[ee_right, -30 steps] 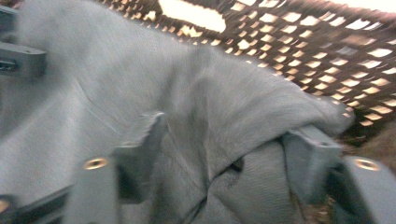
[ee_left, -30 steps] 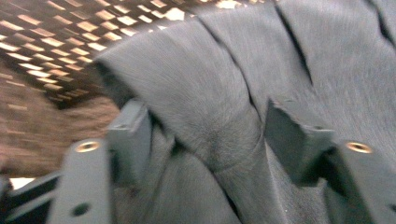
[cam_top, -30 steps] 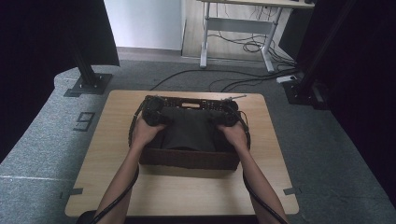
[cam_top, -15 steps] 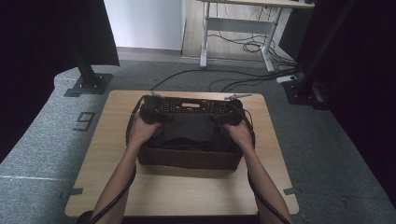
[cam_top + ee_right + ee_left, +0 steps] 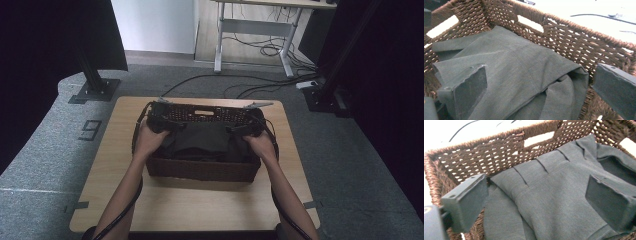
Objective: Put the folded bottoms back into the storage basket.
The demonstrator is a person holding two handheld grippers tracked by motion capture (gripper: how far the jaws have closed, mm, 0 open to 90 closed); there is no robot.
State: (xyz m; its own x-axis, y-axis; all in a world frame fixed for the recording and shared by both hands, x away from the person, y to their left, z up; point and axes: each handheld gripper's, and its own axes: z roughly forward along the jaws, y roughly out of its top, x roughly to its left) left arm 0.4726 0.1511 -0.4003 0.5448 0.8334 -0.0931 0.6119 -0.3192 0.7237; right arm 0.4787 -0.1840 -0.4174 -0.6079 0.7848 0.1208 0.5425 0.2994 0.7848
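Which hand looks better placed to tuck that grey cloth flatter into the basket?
Probably the right gripper: its open jaws straddle the bunched fold of the grey cloth near the basket wall. The left gripper, its jaws also open, sits over smoother cloth.

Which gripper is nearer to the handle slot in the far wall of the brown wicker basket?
Right, narrowly. The handle slot sits mid-wall; the right gripper hovers to its right, the left gripper slightly farther to its left.

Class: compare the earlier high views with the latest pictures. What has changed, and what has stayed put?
Both grippers, left gripper and right gripper, have just opened their jaws, which now stand clear above the dark cloth. The hands moved slightly apart. The wicker basket and table stayed put.
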